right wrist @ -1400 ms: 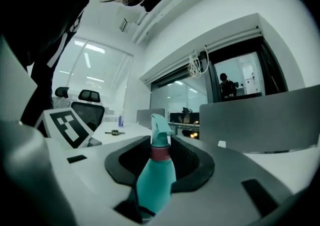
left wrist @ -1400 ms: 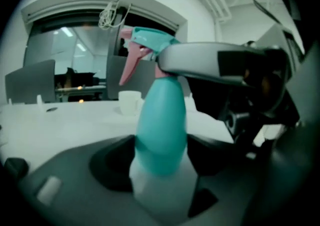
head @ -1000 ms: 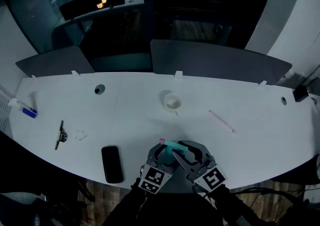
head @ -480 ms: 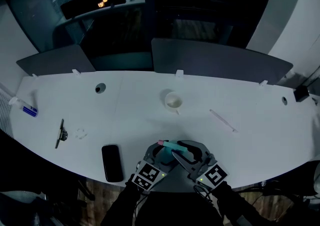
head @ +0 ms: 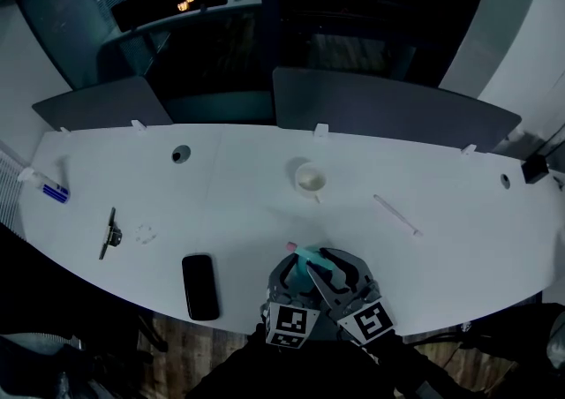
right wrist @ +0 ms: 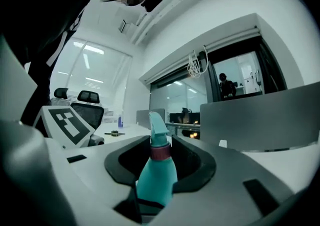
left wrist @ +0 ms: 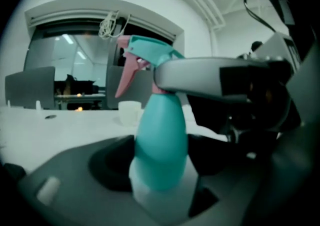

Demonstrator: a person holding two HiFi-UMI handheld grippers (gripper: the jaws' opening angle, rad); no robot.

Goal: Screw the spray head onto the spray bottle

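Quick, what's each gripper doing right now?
Left gripper: jaws have just been closing; gripping the spray bottle by its body.
Right gripper: closed on the bottle's neck, just under the spray head.

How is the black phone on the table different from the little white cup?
The phone is black and the cup is white. The phone lies flat, while the cup stands upright. The phone sits near the front edge of the table, and the cup is farther back, near the middle. Both rest on the same white table, and nothing is touching either one.
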